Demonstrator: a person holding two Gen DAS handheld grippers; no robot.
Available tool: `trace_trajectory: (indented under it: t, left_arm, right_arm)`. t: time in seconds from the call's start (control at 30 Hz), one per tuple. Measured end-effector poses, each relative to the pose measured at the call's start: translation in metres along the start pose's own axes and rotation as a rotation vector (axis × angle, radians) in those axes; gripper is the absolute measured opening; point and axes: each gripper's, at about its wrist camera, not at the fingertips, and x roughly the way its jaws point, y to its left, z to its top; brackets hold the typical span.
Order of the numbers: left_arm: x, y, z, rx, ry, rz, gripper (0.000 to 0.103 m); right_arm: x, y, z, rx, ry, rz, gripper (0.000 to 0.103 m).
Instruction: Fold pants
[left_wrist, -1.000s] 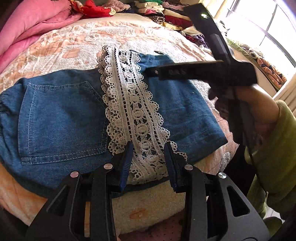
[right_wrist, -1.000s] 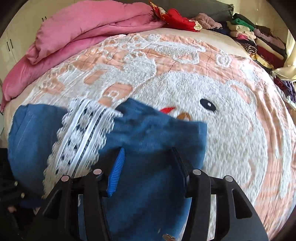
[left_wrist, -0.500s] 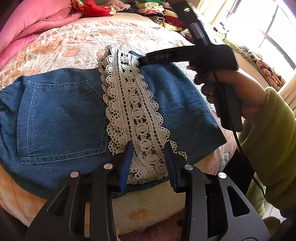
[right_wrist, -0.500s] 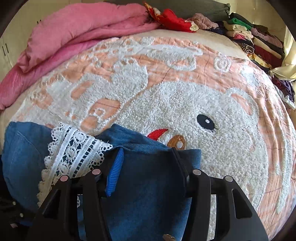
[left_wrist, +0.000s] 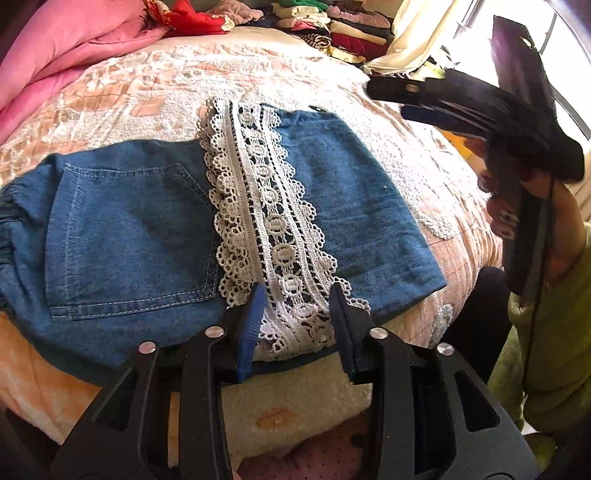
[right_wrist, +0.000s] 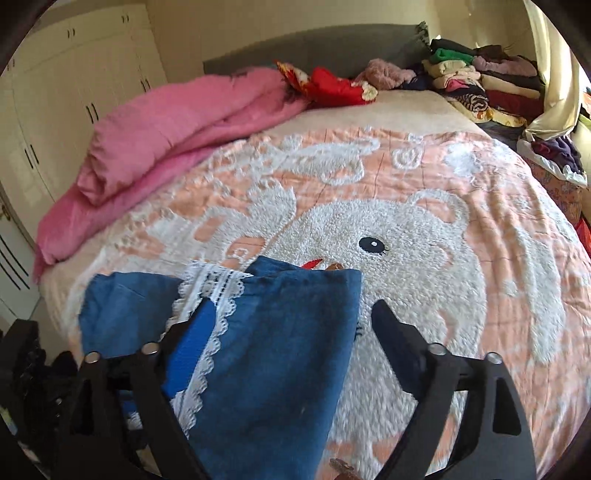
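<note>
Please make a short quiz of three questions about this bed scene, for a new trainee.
1. True or false: the denim pants lie on the bedspread with a back pocket facing up.
2. What crosses the denim beside the pocket? A) white lace band B) leather belt C) red ribbon
3. Fill in: the blanket bunched at the bed's far left is ____.

Key: 1 true; 2 A; 3 pink
</note>
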Motion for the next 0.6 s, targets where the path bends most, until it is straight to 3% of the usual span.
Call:
trace_trajectory:
  t: [0.1, 0.13, 0.27, 0.6]
  left_arm:
    - [-0.008, 0.001, 0.0, -0.001, -0.013, 0.018, 0.042]
    - [-0.011, 0.001, 0.001, -0.003, -0.019, 0.025, 0.048]
    - [-0.02, 0.002, 0.0, -0.005, -0.033, 0.044, 0.056]
    - [-0.046, 0.006, 0.002, -0.01, -0.095, 0.101, 0.088]
  right_arm:
    - [-0.013, 0.001, -0.007, 0.01, -0.012, 0.007, 0.094]
    - [-0.016, 0.002, -0.009, 0.011, -0.012, 0.006, 0.094]
    - [-0.023, 0.008, -0.016, 0.006, -0.014, -0.003, 0.096]
    - [-0.032, 0.023, -0.022, -0.012, -0.008, -0.005, 0.098]
